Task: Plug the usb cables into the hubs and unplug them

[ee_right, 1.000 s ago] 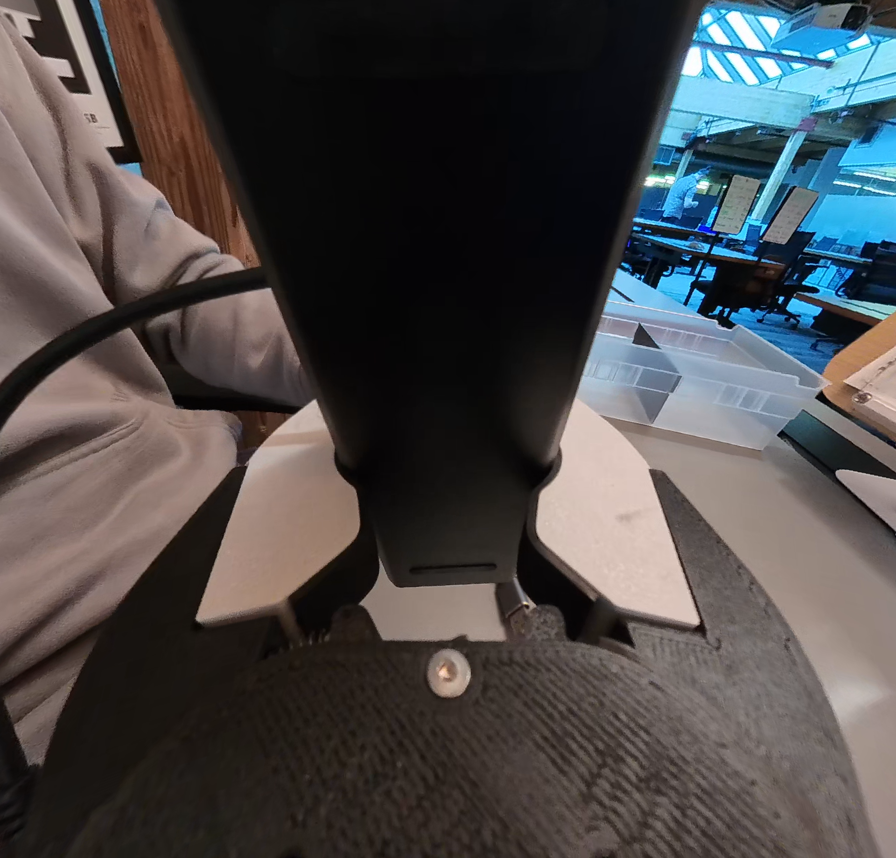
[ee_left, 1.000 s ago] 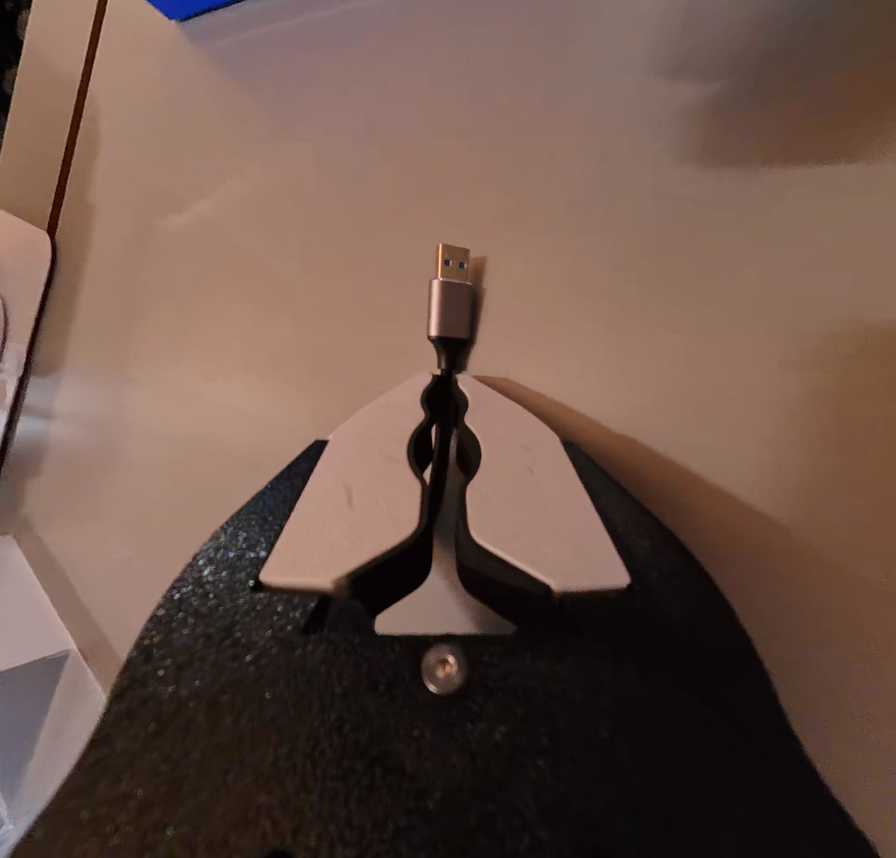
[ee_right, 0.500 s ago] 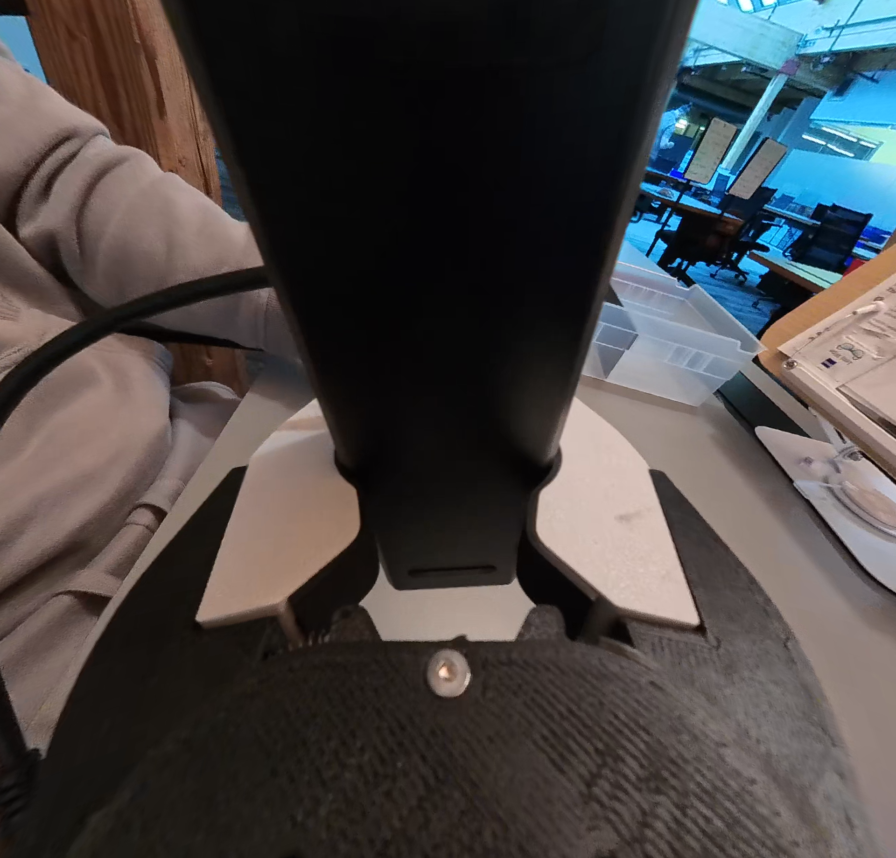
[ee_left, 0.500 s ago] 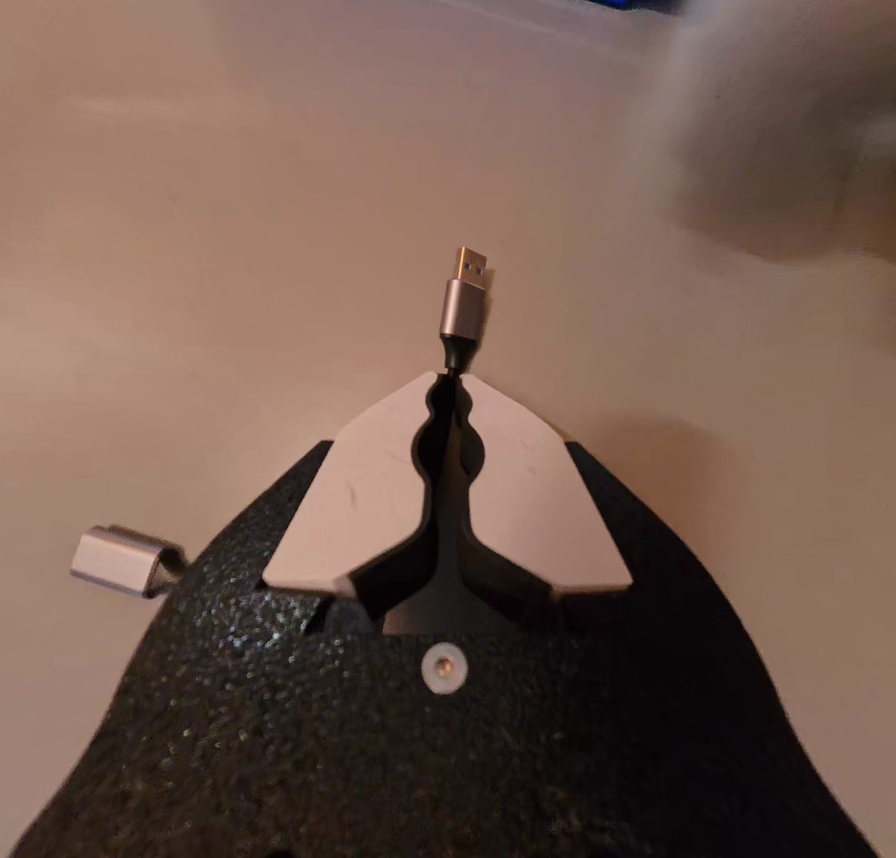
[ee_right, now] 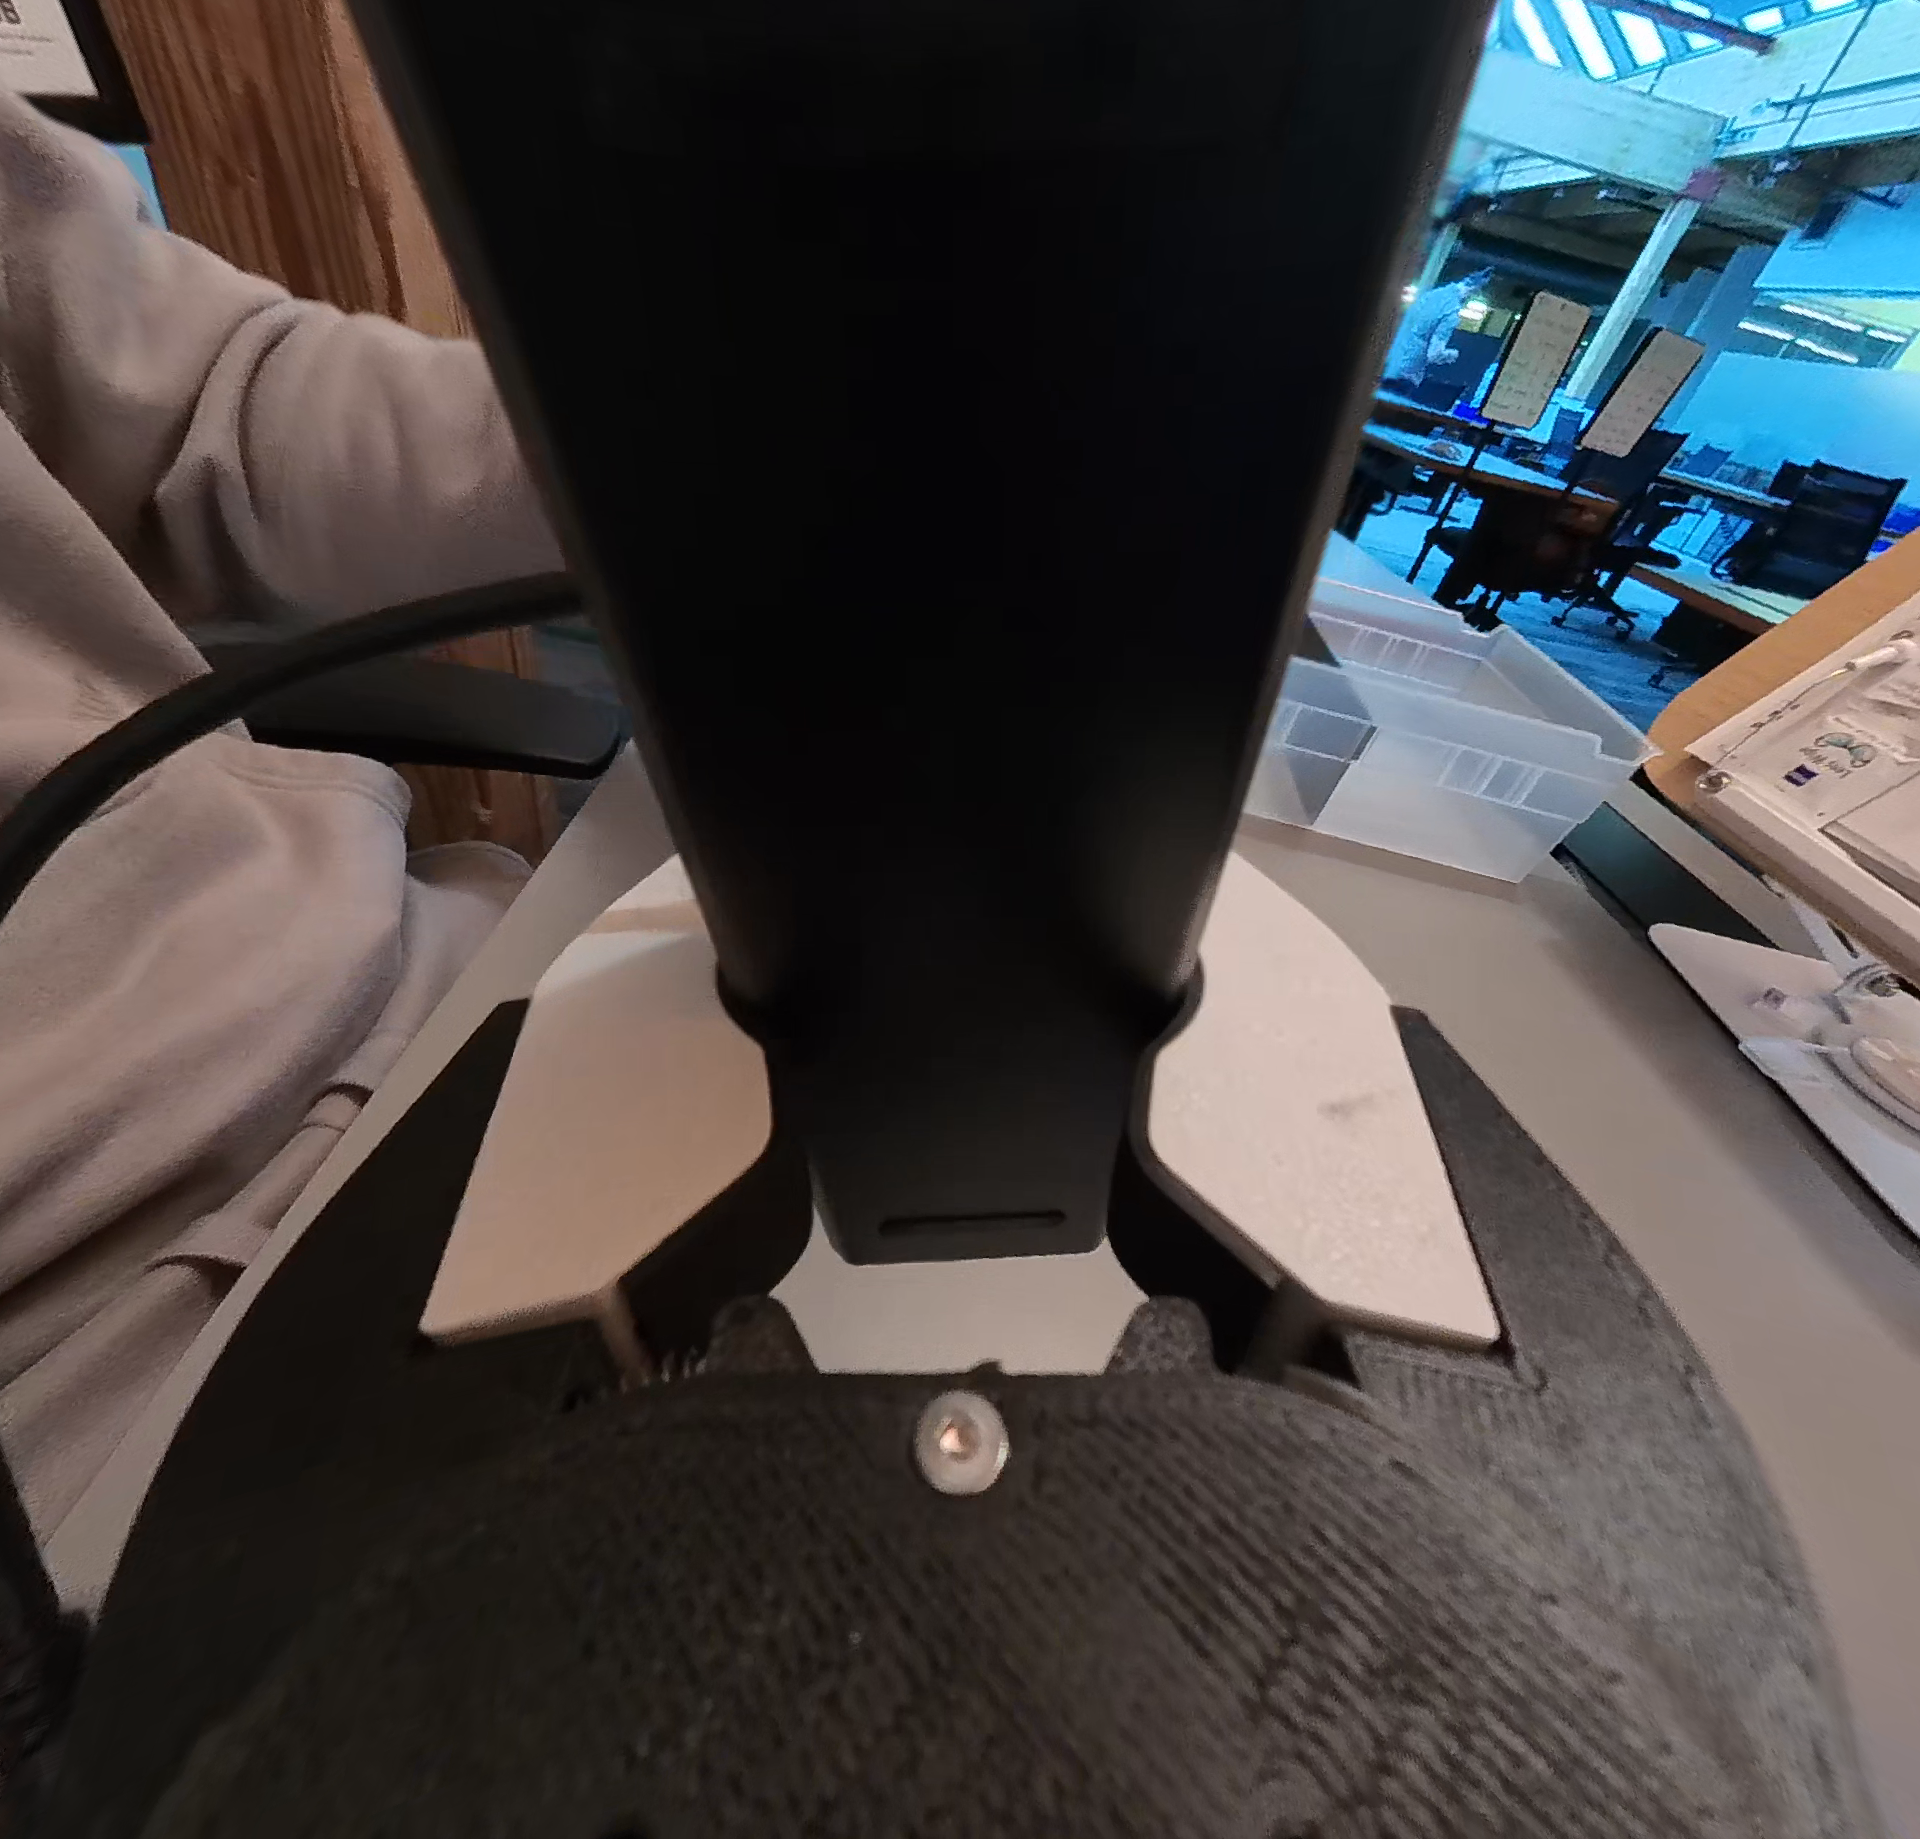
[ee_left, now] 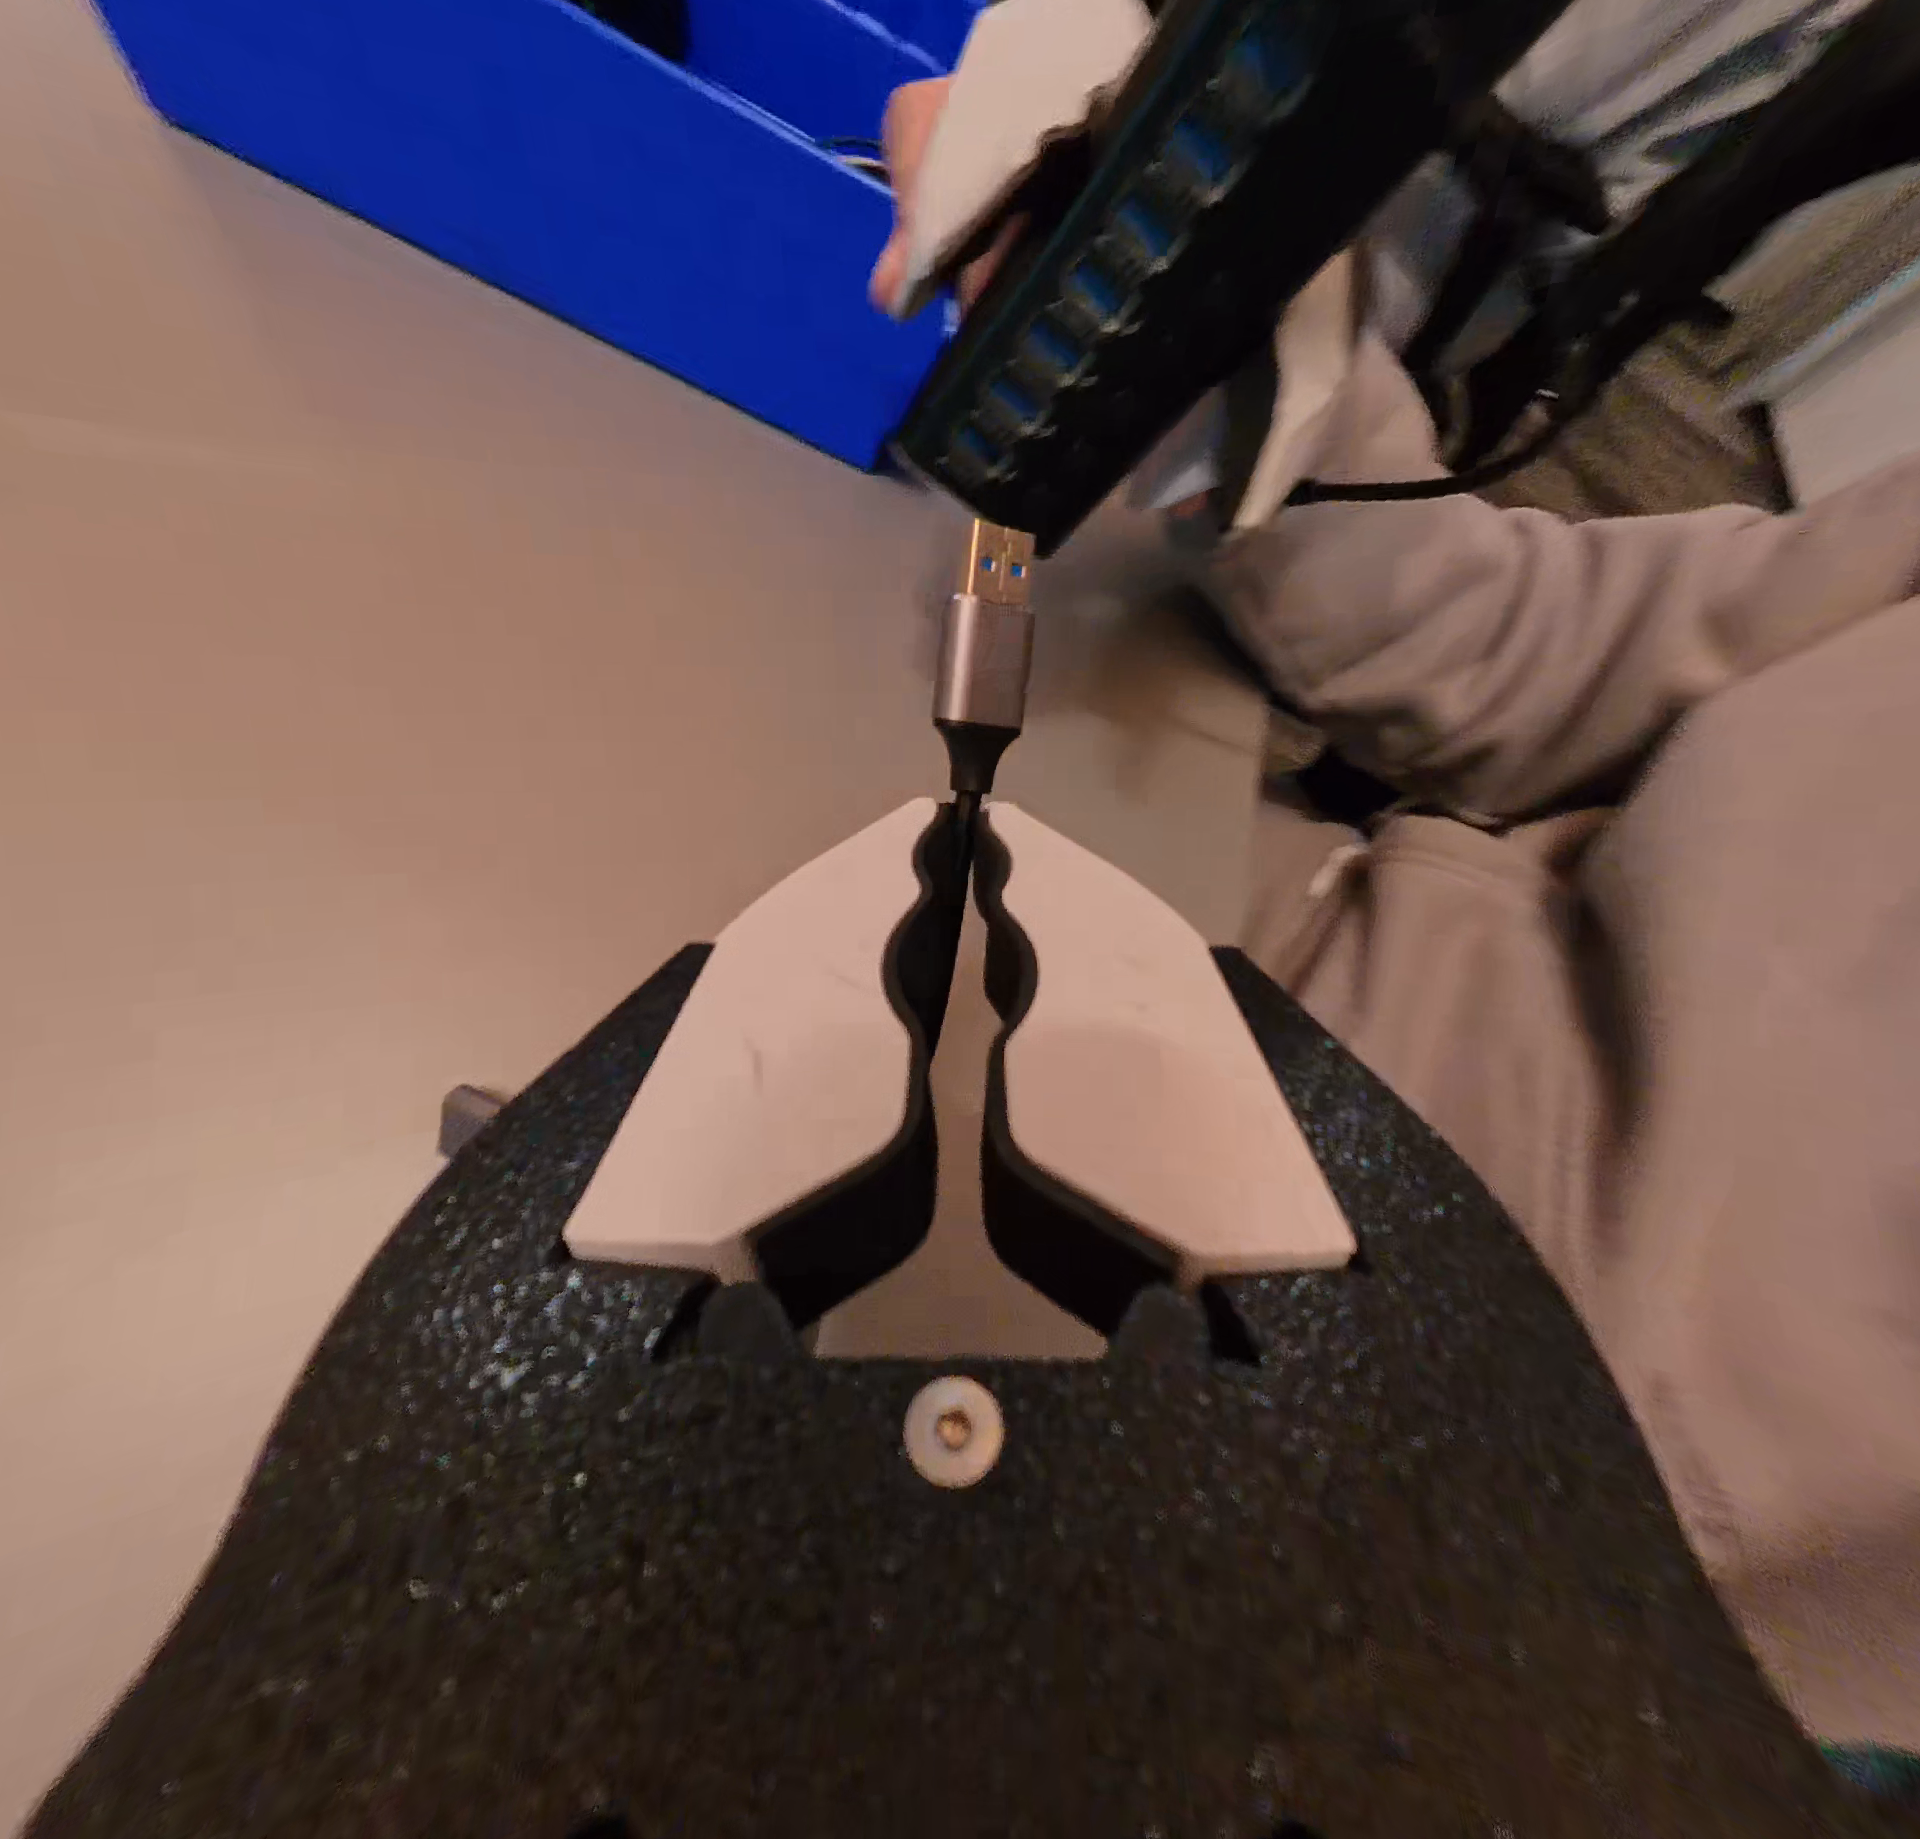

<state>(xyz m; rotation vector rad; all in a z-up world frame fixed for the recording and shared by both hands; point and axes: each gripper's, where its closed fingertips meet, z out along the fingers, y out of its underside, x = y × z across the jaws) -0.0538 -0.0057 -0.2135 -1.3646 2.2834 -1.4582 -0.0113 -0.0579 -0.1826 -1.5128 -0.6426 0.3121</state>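
Observation:
My left gripper (ee_left: 966,802) is shut on the thin black cable of a USB plug (ee_left: 987,646) with a grey metal shell, which sticks out past the fingertips. The plug's tip sits just under the lower end of a long black USB hub (ee_left: 1143,262) with a row of blue ports. My right gripper (ee_right: 961,958) is shut on that hub (ee_right: 935,439), which fills the middle of the right wrist view and hides the fingertips. The right gripper also shows in the left wrist view (ee_left: 997,116), holding the hub above the table.
A blue divided bin (ee_left: 520,127) stands on the beige table (ee_left: 312,750) behind the hub. A person's grey sleeve (ee_left: 1558,646) is at the right. A clear plastic tray (ee_right: 1455,740) and papers on a board (ee_right: 1818,750) lie on the table. A black cable (ee_right: 208,688) curves at the left.
The left gripper has swung with the plug from over bare table toward the hub; the hub, blue bin and sleeve have come into its view. The right gripper keeps hold of the hub.

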